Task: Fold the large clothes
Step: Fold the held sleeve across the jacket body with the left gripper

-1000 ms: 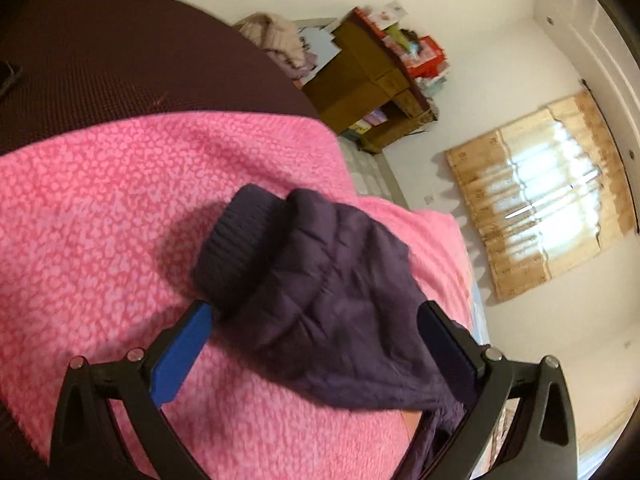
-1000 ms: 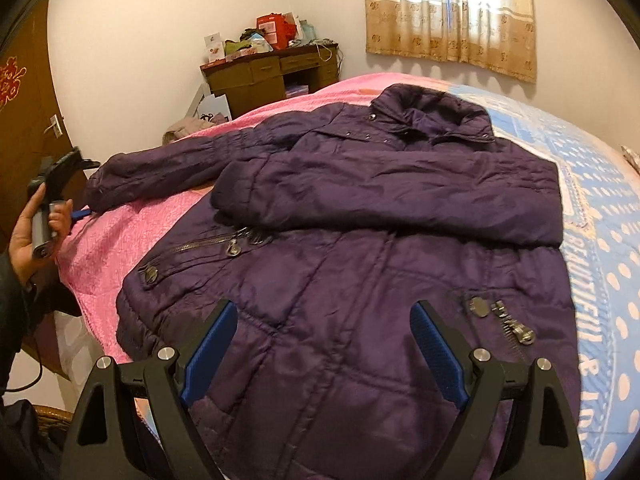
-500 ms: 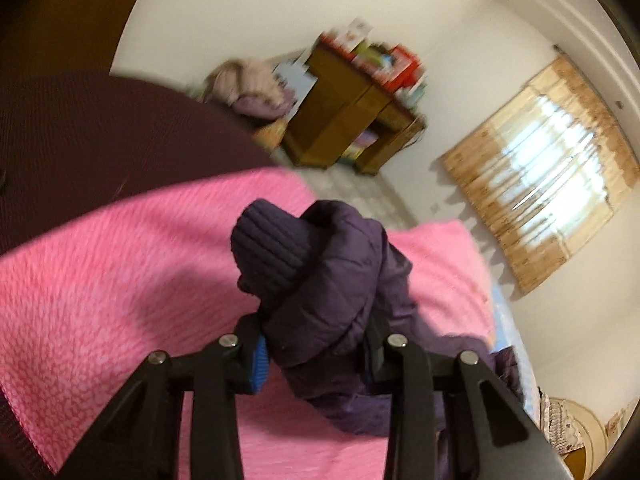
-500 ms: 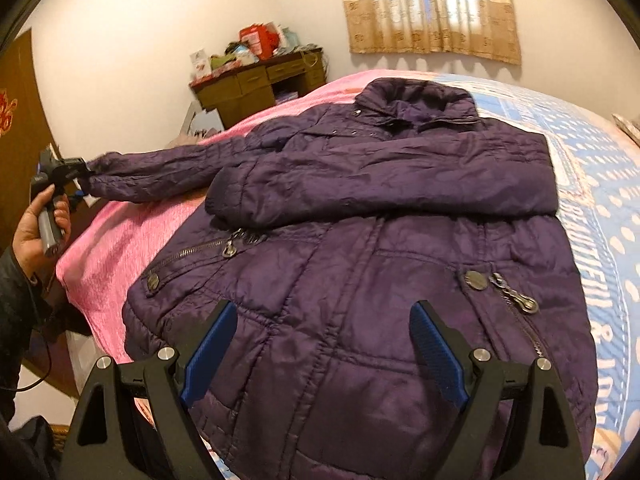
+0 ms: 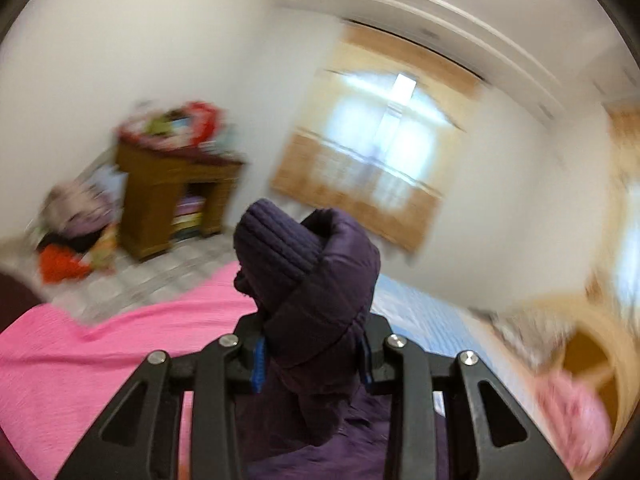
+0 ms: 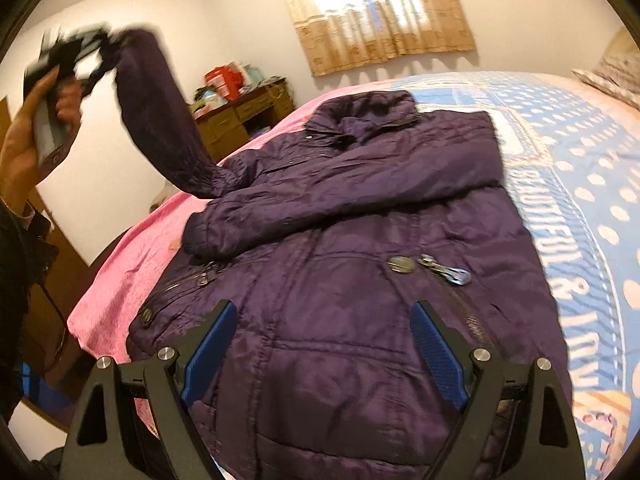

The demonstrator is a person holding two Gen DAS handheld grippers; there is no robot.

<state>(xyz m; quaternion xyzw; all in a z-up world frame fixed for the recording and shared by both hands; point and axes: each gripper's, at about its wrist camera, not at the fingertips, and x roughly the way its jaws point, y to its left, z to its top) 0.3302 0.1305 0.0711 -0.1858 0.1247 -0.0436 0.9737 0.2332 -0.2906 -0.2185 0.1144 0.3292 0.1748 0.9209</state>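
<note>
A dark purple quilted jacket (image 6: 360,264) lies front-up on the bed, one sleeve folded across its chest. My left gripper (image 5: 312,364) is shut on the other sleeve's ribbed cuff (image 5: 280,248) and holds it high in the air; it also shows blurred in the right wrist view (image 6: 92,52), with the sleeve (image 6: 160,120) hanging from it down to the jacket's shoulder. My right gripper (image 6: 320,352) is open and empty, hovering over the jacket's lower front.
The bed has a pink blanket (image 6: 132,260) on the left and a blue dotted sheet (image 6: 580,184) on the right. A cluttered wooden dresser (image 6: 240,116) stands by the far wall, a curtained window (image 6: 376,12) behind the bed.
My left gripper closed on the sleeve cuff and lifted it off the pink blanket, swinging up. The right gripper stayed open over the jacket and moved closer.
</note>
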